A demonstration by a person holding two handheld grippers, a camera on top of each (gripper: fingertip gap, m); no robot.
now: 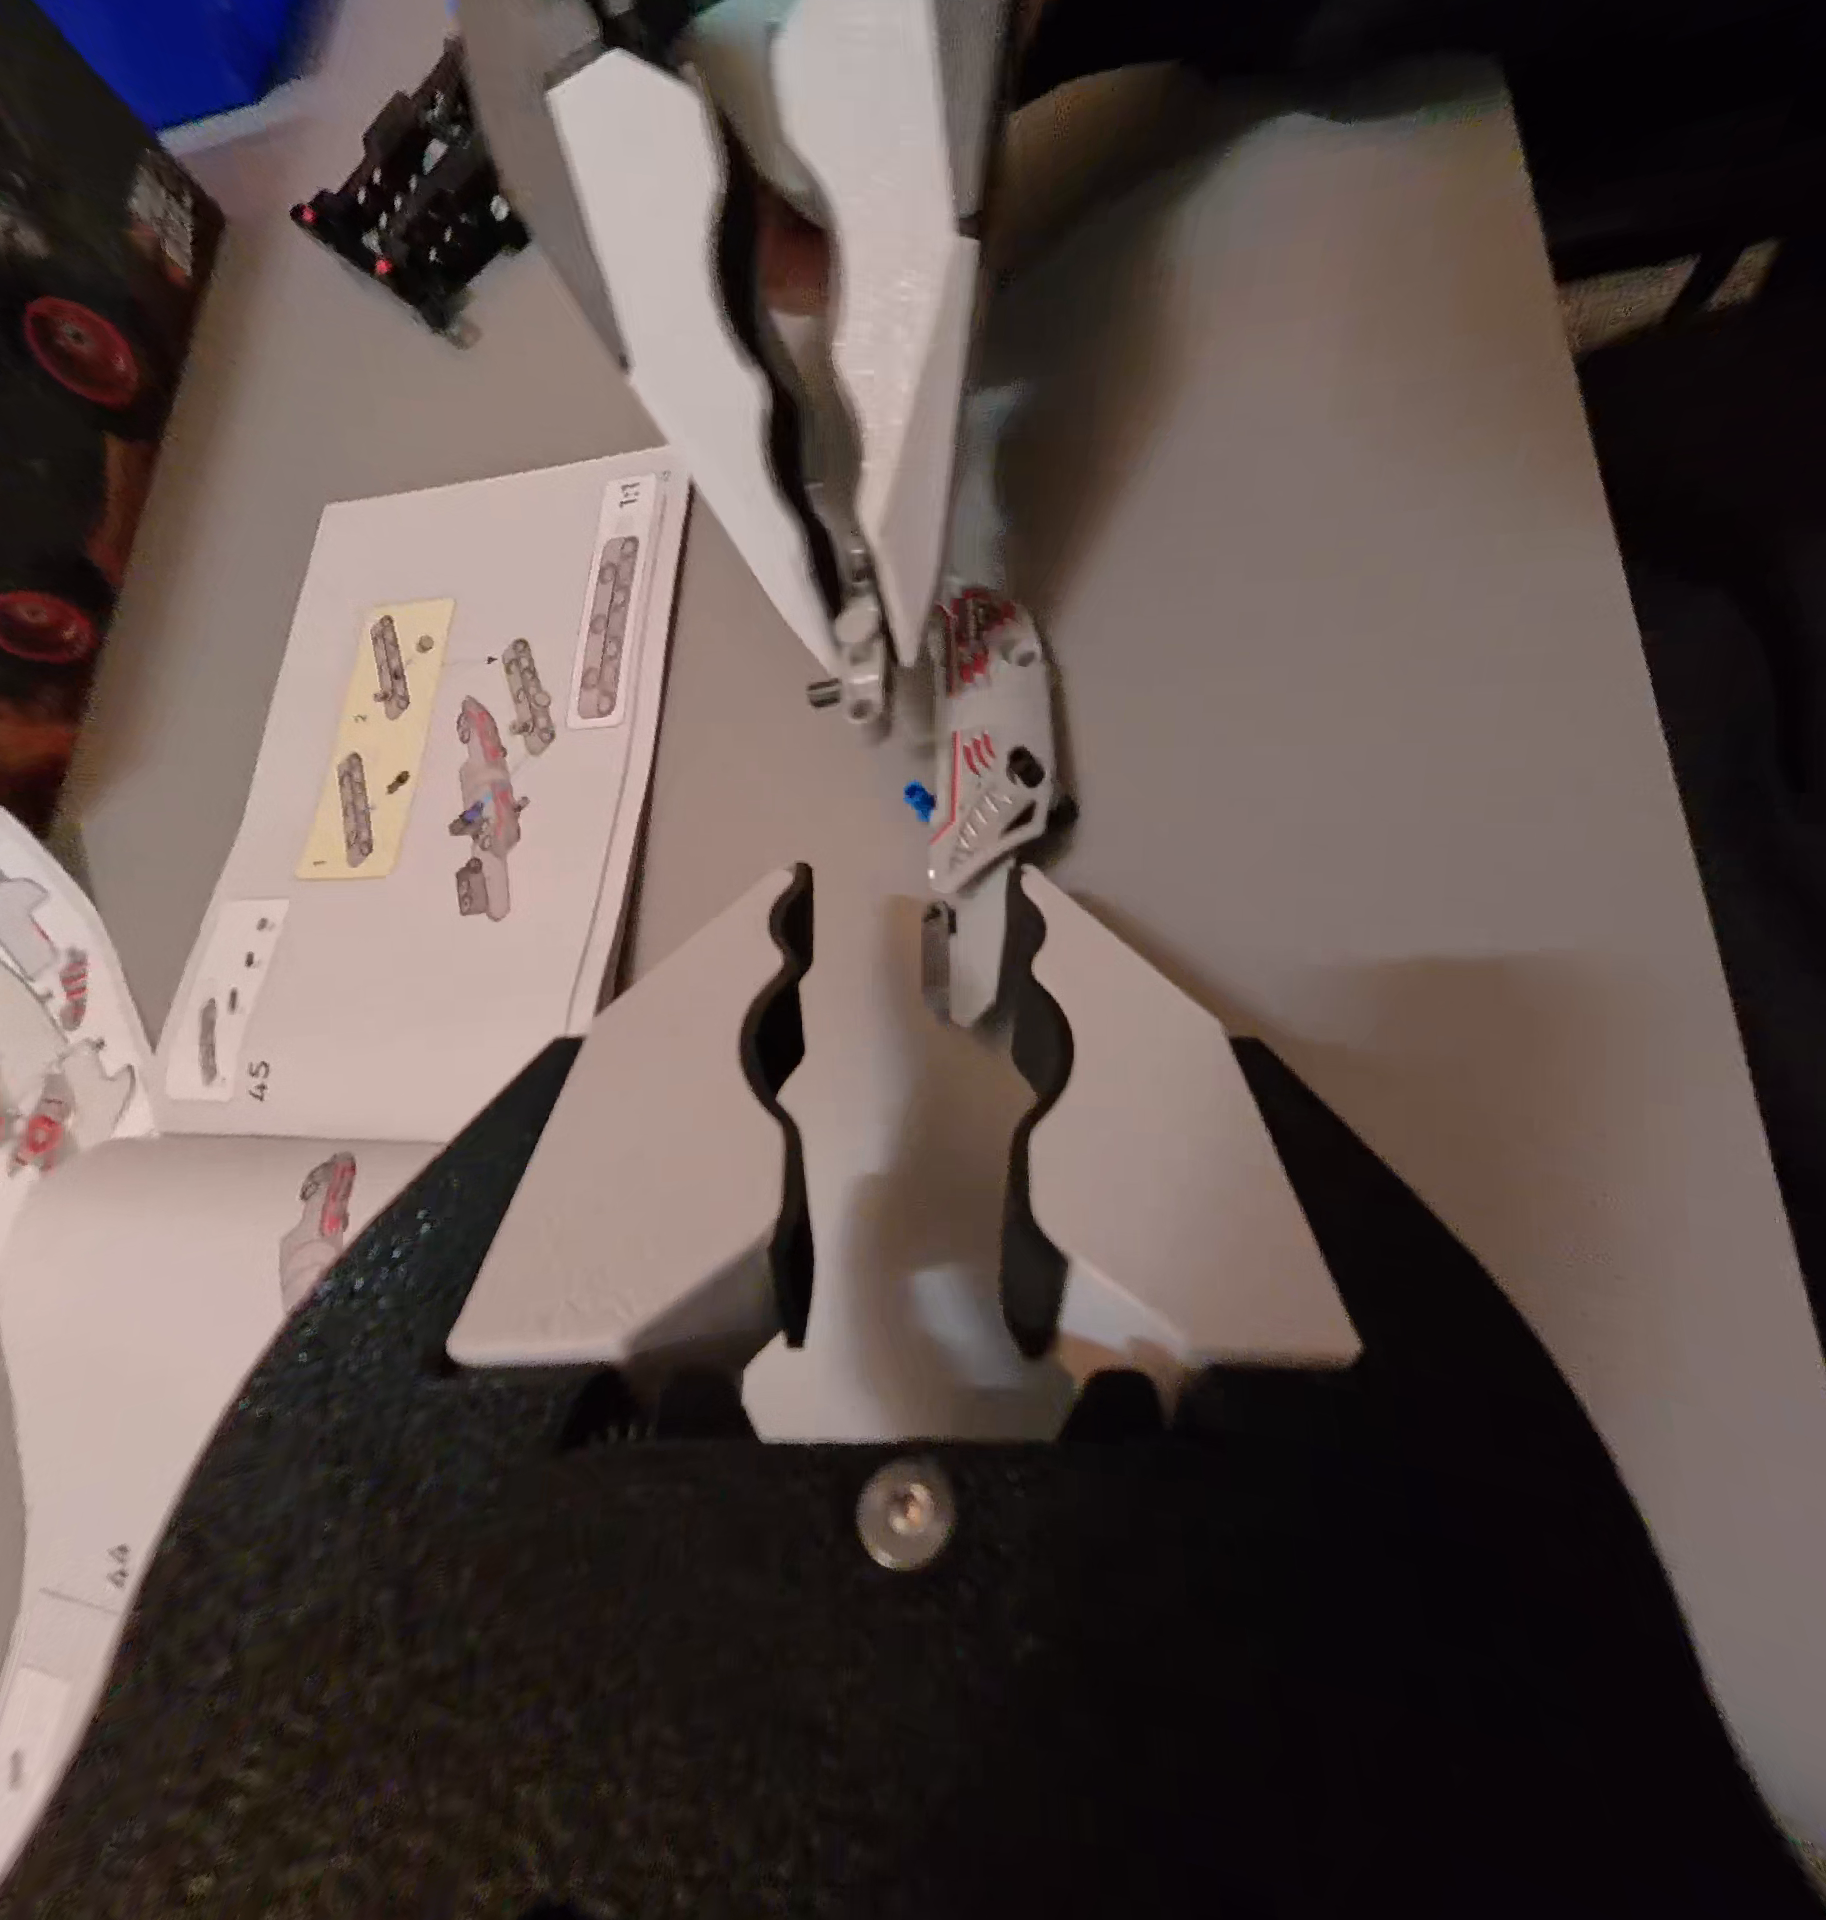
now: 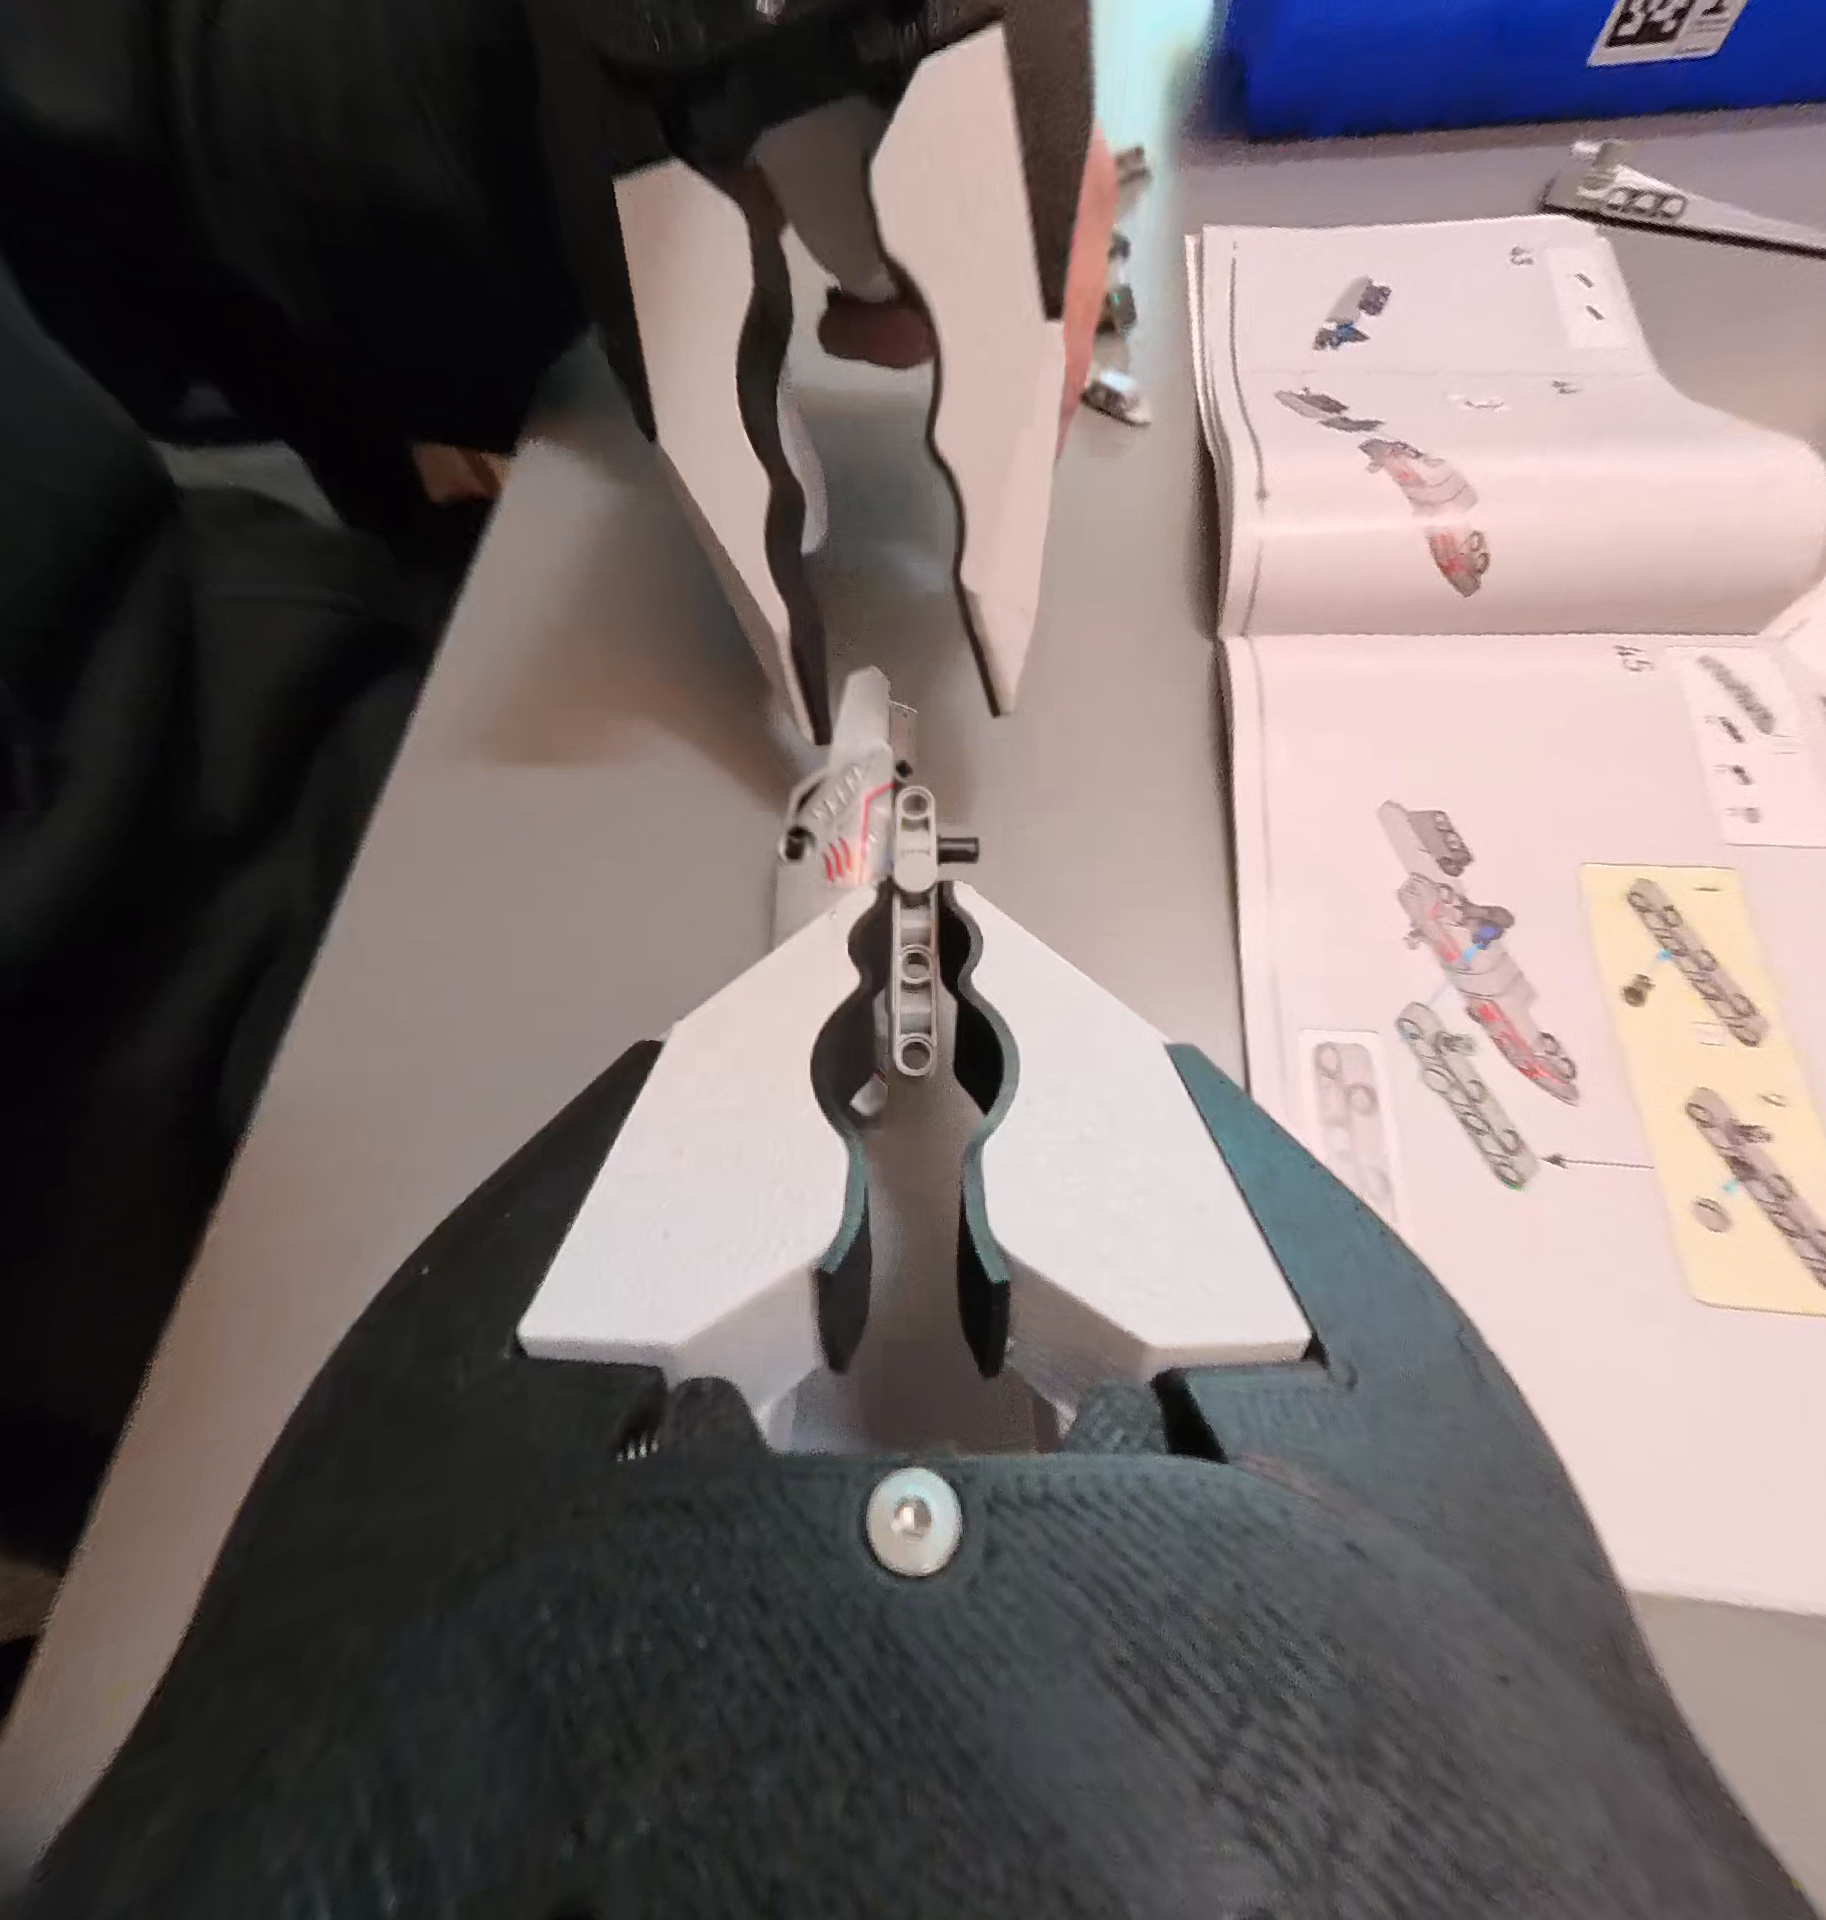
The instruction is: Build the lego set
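Right hand-held gripper (image 2: 914,914) clamped on a grey perforated beam (image 2: 914,935) carrying a short dark pin (image 2: 961,847), held just above the printed grey panel assembly (image 1: 992,769) lying on the counter (image 1: 1304,623). Left hand-held gripper (image 1: 914,883) stands with jaws apart, empty, its tips flanking the near end of that assembly. The open instruction booklet (image 1: 421,790) lies beside them, and a black sub-assembly (image 1: 410,218) rests farther off. Judged: the beam is light, rigid and smooth-sided, best pinched across its flat faces mid-length, leaving end holes free; the panel is light and liable to skid, so bracing its narrow end seems advisable.
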